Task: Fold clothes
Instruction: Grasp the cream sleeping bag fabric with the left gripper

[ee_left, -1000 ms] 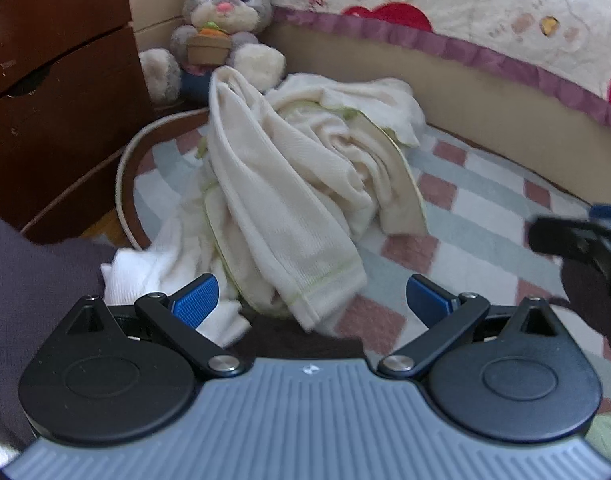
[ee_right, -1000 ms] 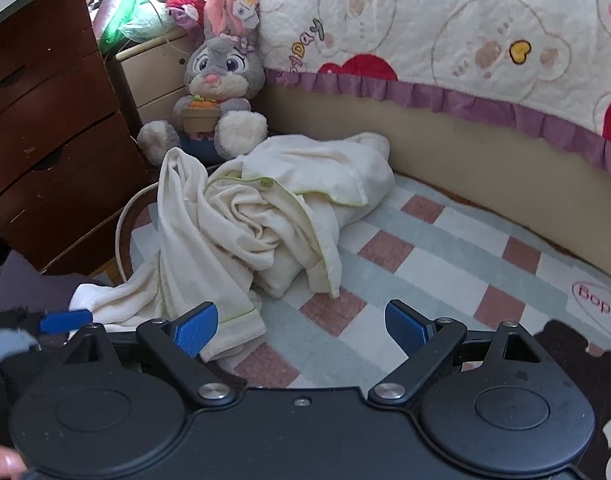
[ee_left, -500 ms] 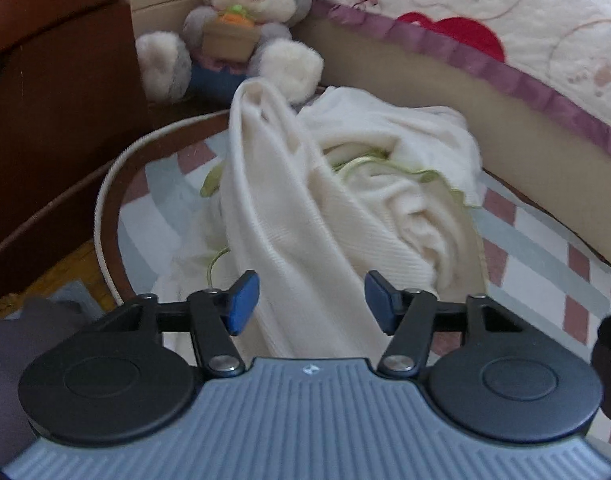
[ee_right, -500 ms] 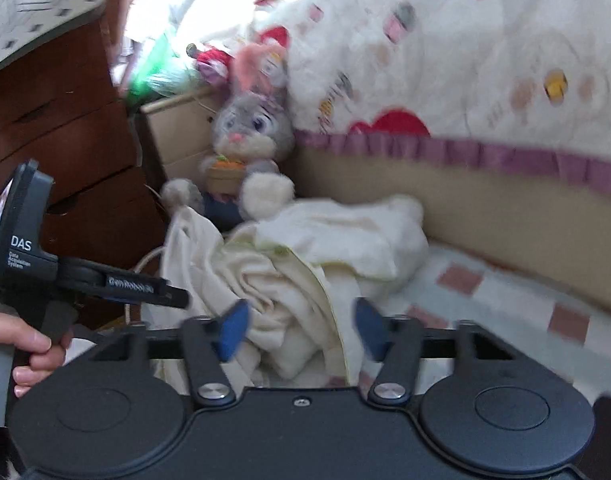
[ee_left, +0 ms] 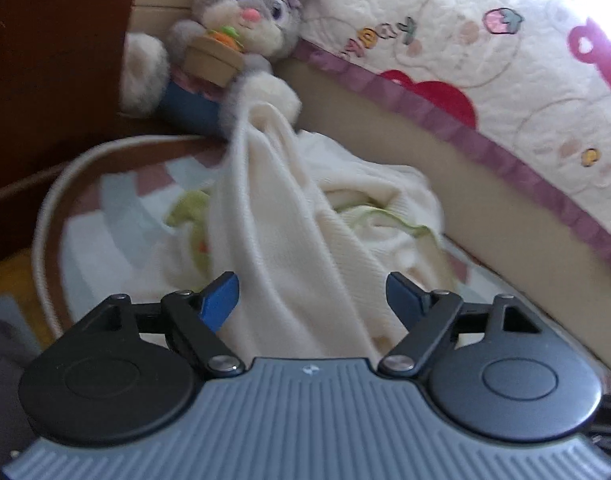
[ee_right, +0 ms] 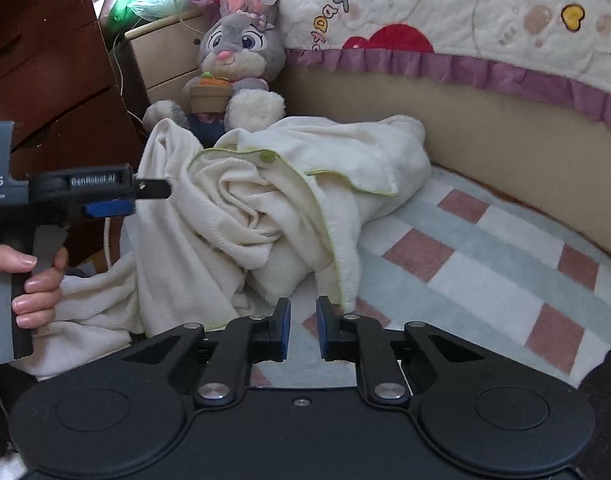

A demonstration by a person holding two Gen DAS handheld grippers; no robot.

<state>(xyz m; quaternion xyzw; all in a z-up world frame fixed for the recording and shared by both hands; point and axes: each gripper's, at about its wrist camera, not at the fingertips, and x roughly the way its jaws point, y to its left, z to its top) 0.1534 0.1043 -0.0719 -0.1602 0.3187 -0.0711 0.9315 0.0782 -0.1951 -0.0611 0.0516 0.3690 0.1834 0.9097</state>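
Against the frame 1 second back, the left gripper [ee_left: 311,296] has closed in on the cream garment [ee_right: 273,208]: the rumpled cloth now fills the lower centre of its view, and a long fold runs between the blue pads without either pad pressing it; the jaws went from wide to narrower and are now opening again. The right gripper [ee_right: 302,326] has dropped toward the mat, and its jaws, wide a second ago, are closing to a narrow gap; the gap shows only mat behind it, with the garment's green-trimmed hem just beyond the tips, not pinched. The left gripper, seen from the right wrist camera, now sits at the far left of that view with a person's hand [ee_right: 33,284] round its grey handle; a second ago only a sliver of it showed. The garment lies heaped on a checked mat [ee_right: 485,248] of pink, grey-green and white squares, its far edge against the plush rabbit [ee_right: 237,68]. Behind runs a beige bed side under a quilt [ee_right: 485,12] with a purple frill; a dark wooden dresser [ee_right: 45,60] stands at left. Count: 1 garment, 1 rabbit, 2 grippers, 1 hand visible.
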